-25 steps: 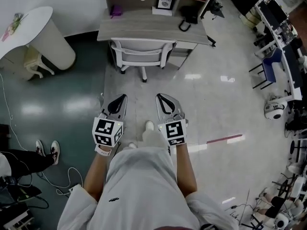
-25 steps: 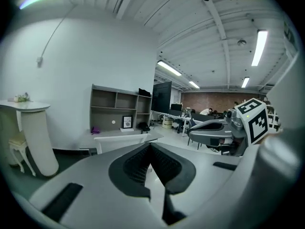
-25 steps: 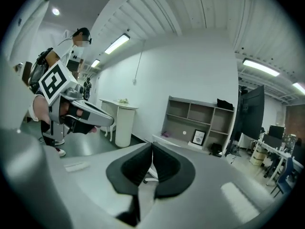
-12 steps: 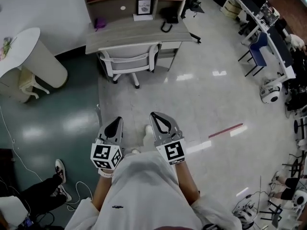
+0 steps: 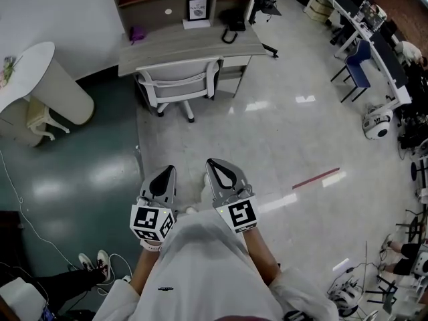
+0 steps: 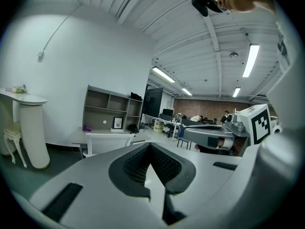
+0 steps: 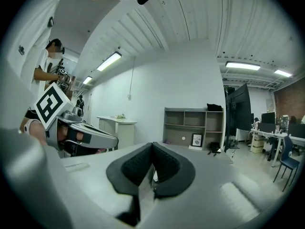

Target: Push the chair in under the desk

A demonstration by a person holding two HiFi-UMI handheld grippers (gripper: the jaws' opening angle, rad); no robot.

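Note:
A white office chair (image 5: 179, 82) stands with its back against the front edge of a grey wooden desk (image 5: 190, 43), seat under the top. It also shows far ahead as the chair (image 6: 107, 142) in the left gripper view. My left gripper (image 5: 162, 173) and right gripper (image 5: 215, 168) are held side by side in front of my body, well short of the chair, both shut with nothing between the jaws. The left gripper (image 6: 149, 148) and right gripper (image 7: 152, 147) point toward the desk from across the floor.
A shelf unit with a framed picture (image 5: 197, 8) and a black phone (image 5: 231, 24) sits on the desk. A white round counter (image 5: 40, 79) stands at the left. Blue chairs and work desks (image 5: 371, 39) line the right side. A person's shoes (image 5: 93, 263) are at lower left.
I have stepped back from the desk, so the chair and desk sit farther up in the head view. Both grippers stayed shut and side by side. The shoes at left shifted.

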